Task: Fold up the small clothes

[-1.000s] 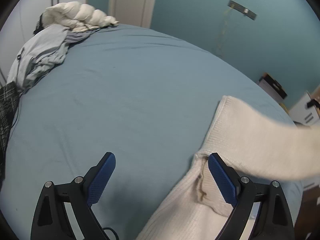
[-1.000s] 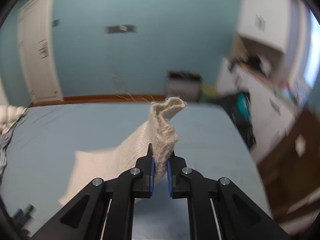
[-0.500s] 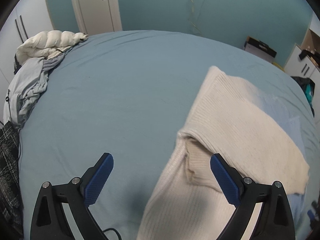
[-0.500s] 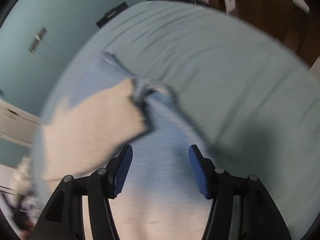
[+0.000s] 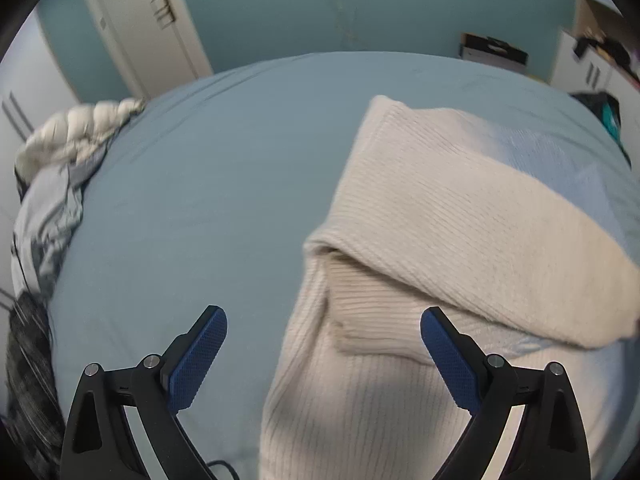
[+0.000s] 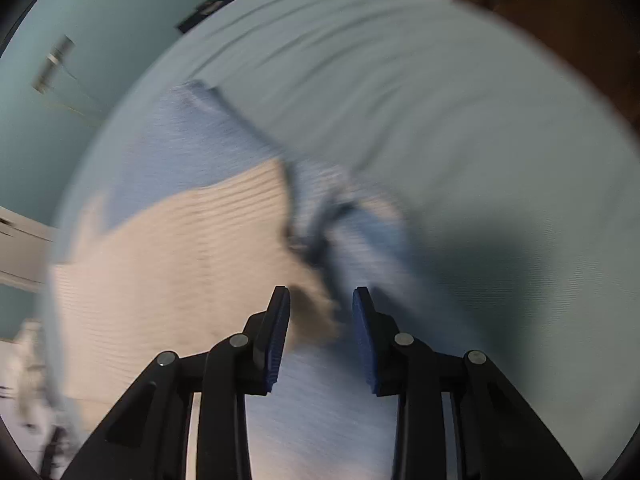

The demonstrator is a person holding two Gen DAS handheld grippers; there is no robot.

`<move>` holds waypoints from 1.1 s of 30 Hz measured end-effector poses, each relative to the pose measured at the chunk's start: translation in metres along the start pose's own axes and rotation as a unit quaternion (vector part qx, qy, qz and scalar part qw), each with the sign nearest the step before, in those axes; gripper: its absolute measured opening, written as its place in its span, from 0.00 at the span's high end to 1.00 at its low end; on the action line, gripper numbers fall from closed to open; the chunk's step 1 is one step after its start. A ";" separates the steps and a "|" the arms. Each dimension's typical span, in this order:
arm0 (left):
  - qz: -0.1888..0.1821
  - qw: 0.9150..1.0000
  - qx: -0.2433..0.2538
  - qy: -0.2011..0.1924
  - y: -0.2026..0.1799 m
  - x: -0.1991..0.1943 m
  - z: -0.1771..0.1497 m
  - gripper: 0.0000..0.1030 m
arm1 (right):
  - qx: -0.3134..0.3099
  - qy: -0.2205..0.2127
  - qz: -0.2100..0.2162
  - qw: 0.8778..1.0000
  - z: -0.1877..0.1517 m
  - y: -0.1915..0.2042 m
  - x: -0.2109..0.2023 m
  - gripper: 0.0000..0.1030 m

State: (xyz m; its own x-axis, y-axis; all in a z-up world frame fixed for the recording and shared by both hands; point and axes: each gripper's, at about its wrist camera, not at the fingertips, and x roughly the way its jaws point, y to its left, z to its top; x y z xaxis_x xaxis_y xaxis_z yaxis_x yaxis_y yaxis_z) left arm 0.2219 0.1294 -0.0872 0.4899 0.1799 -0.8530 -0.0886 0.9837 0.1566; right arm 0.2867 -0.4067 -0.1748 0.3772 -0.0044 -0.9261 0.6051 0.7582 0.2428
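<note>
A cream ribbed knit sweater [image 5: 460,216] lies on the blue bed sheet [image 5: 200,200], with one sleeve folded across its body. My left gripper [image 5: 324,356] is open and empty, hovering over the sweater's left edge near the collar. In the blurred right wrist view the sweater [image 6: 180,248] lies flat, part of it in bluish light. My right gripper [image 6: 322,320] is open, its jaws a small gap apart, just above a fold of the sweater, holding nothing.
A pile of other clothes, white and grey [image 5: 60,160], sits at the bed's far left edge. A white door [image 5: 144,20] and a teal wall stand beyond the bed. White furniture [image 5: 592,52] stands at the far right.
My right gripper let go of the sleeve, which now lies folded across the sweater, and then narrowed its open jaws. My left gripper stayed open and drew back slightly.
</note>
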 end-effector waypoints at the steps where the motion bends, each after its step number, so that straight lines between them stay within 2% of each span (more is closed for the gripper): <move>1: 0.005 1.000 0.016 -0.002 -0.009 0.001 -0.001 0.04 | -0.009 -0.012 -0.020 1.000 -0.004 -0.001 -0.014 0.58; 2: 0.006 1.000 0.028 -0.004 -0.017 0.001 -0.001 0.04 | -0.017 -0.019 -0.015 1.000 -0.007 -0.001 -0.019 0.34; 4: -0.001 0.999 0.048 -0.011 -0.032 0.000 -0.002 0.04 | -0.034 -0.039 0.005 0.999 -0.017 -0.008 -0.033 0.15; 7: -0.022 0.998 0.062 -0.011 -0.052 0.001 -0.001 0.04 | -0.080 -0.074 0.001 0.994 -0.039 -0.014 -0.035 0.15; 9: -0.036 0.997 0.068 0.000 -0.064 0.004 -0.003 0.04 | -0.093 -0.057 -0.014 0.994 -0.043 -0.016 -0.020 0.15; 11: -0.043 0.996 0.082 0.006 -0.077 0.004 -0.004 0.04 | -0.097 -0.050 0.002 0.994 -0.042 -0.019 -0.019 0.15; 13: -0.037 0.994 0.100 -0.002 -0.088 0.001 -0.007 0.04 | -0.108 -0.069 0.003 0.992 -0.030 -0.008 -0.021 0.15; 15: -0.027 0.992 0.119 -0.007 -0.097 0.002 -0.010 0.04 | -0.137 -0.109 -0.004 0.985 -0.026 0.003 -0.024 0.15; 18: 0.008 0.992 0.130 0.005 -0.105 0.016 -0.016 0.04 | -0.195 -0.157 -0.017 0.968 -0.026 0.022 -0.017 0.15; 21: 0.022 0.992 0.125 0.013 -0.105 0.028 -0.017 0.04 | -0.232 -0.149 -0.037 0.961 -0.016 0.039 0.006 0.15; 23: 0.017 0.991 0.130 0.018 -0.107 0.035 -0.019 0.04 | -0.234 -0.147 -0.014 0.961 -0.010 0.043 0.011 0.15; 26: 0.031 0.988 0.149 0.030 -0.113 0.051 -0.024 0.04 | -0.238 -0.157 0.028 0.958 -0.011 0.052 0.012 0.15; 27: 0.036 0.987 0.153 0.039 -0.114 0.057 -0.026 0.04 | -0.244 -0.156 0.029 0.957 -0.012 0.056 0.015 0.15; 31: 0.037 0.988 0.138 0.052 -0.110 0.068 -0.027 0.00 | -0.289 -0.114 -0.016 0.951 -0.024 0.067 0.051 0.13; 33: 0.033 0.989 0.133 0.061 -0.108 0.069 -0.026 0.00 | -0.271 -0.135 -0.010 0.953 -0.025 0.059 0.053 0.03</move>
State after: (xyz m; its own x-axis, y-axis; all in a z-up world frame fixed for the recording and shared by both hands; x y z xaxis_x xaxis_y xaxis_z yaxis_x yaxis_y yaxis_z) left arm 0.2428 0.0352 -0.1760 0.3817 0.2576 -0.8877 0.1222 0.9379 0.3247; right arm 0.3247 -0.3463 -0.2167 0.5806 -0.1351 -0.8029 0.1910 0.9812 -0.0269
